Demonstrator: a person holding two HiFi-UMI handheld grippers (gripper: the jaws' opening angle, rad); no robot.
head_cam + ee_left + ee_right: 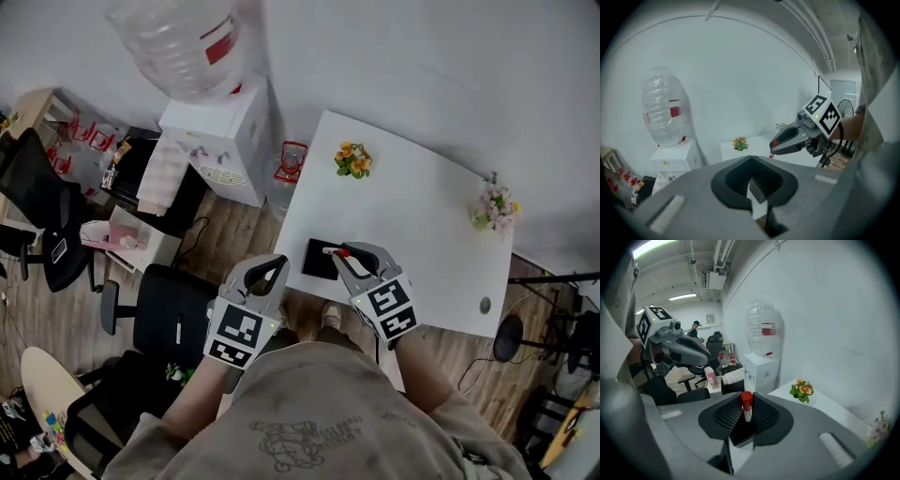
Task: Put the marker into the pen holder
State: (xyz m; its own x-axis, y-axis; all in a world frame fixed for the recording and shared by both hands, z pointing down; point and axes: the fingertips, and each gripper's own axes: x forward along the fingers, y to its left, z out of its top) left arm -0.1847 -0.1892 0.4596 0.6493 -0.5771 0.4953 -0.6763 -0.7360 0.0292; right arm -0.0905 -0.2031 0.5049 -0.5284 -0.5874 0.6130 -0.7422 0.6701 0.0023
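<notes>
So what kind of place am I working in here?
Most likely an office: a water dispenser with a big bottle on top, black swivel chairs, and a white desk with small flower pots.

Your tan shirt (319, 403), low in the frame, had a drawing (286, 445). Your left gripper (268, 269) and right gripper (343, 255) were grey, with black-and-white squares (236, 335).
</notes>
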